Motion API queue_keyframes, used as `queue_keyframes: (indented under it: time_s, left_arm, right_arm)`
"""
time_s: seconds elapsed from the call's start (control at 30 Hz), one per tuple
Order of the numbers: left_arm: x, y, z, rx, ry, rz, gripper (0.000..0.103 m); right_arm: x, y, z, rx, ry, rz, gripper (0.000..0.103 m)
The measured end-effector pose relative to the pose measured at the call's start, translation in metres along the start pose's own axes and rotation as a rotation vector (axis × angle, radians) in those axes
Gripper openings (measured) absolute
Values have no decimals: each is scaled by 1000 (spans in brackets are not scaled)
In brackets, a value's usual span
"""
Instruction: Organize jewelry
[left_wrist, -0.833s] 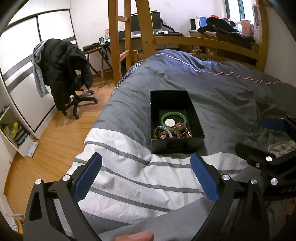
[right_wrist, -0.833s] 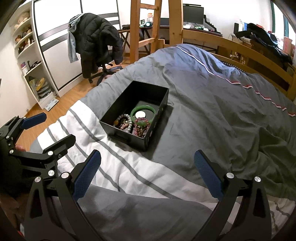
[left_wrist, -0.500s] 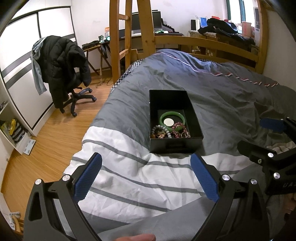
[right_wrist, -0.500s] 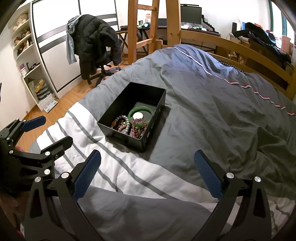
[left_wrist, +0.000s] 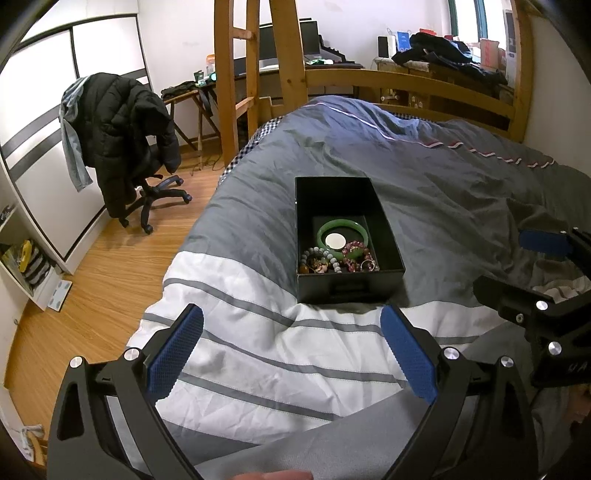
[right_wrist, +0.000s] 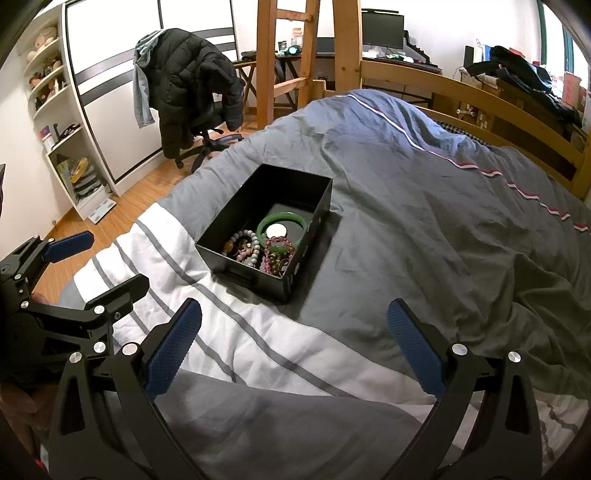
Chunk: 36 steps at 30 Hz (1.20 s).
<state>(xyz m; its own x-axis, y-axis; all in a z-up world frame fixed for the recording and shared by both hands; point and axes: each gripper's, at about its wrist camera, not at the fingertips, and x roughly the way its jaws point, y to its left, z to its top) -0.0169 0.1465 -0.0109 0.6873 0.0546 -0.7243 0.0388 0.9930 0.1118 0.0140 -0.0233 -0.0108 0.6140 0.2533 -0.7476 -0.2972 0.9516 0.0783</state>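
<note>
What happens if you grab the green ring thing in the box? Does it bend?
Probably not: the green bangle looks like one smooth, glossy solid ring, so likely stiff and slippery. It may be breakable if dropped. Unlike it, the beaded bracelets would likely droop.

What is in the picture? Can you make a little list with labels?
place: bed with a grey and white striped blanket
box: black box, open, on the blanket
inside box: green bangle, bead bracelets
left gripper: open, empty, short of the box
right gripper: open, empty
nearby: chair with a black jacket
</note>
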Motion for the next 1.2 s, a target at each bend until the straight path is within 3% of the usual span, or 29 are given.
queue_keyframes:
  time_s: [1.2]
  left_arm:
    - [-1,0,-1,23,-10,-8,96]
  right_arm:
    - [0,5,-2,-42,31,7,99]
